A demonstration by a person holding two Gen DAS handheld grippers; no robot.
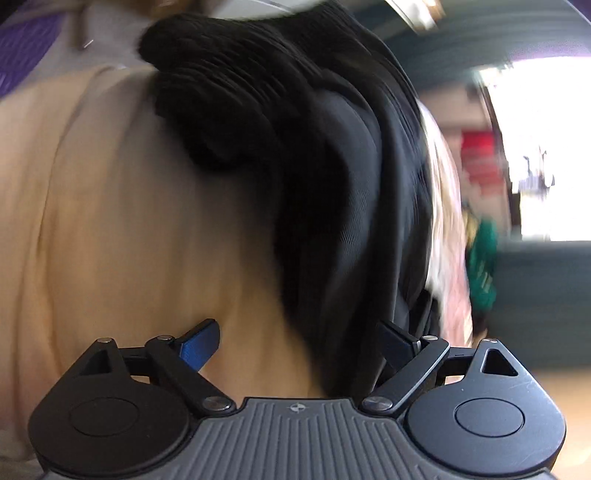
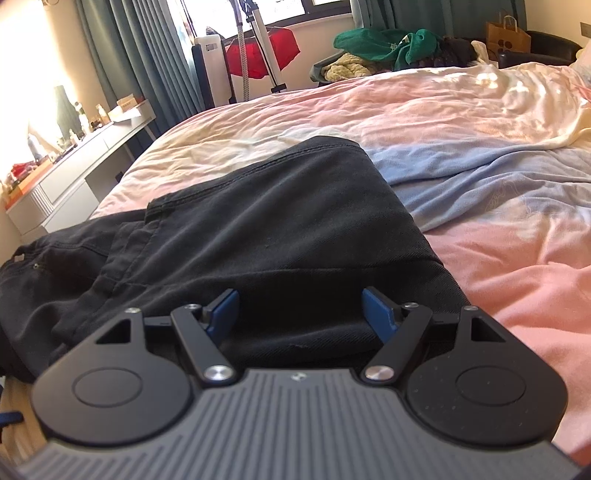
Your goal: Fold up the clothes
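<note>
In the right wrist view, black trousers [image 2: 266, 229] lie folded on the bed, with the waistband end trailing off to the left. My right gripper [image 2: 300, 312] hovers open over their near folded edge. Its blue pads [image 2: 221, 310] stand apart on either side of the dark cloth without pressing it. The left wrist view is blurred. There, a bunched black garment [image 1: 295, 147] fills the centre beside a wide beige cloth [image 1: 110, 221]. My left gripper [image 1: 299, 345] is open wide; black fabric lies near its right finger, but the pads grip nothing.
A pink and blue sheet [image 2: 461, 155] covers the bed. Green and cream clothes [image 2: 384, 46] are piled at its far side, near a brown paper bag [image 2: 508, 35]. A white desk [image 2: 74, 162] with bottles stands at the left, with a red garment [image 2: 266, 51] by the curtains.
</note>
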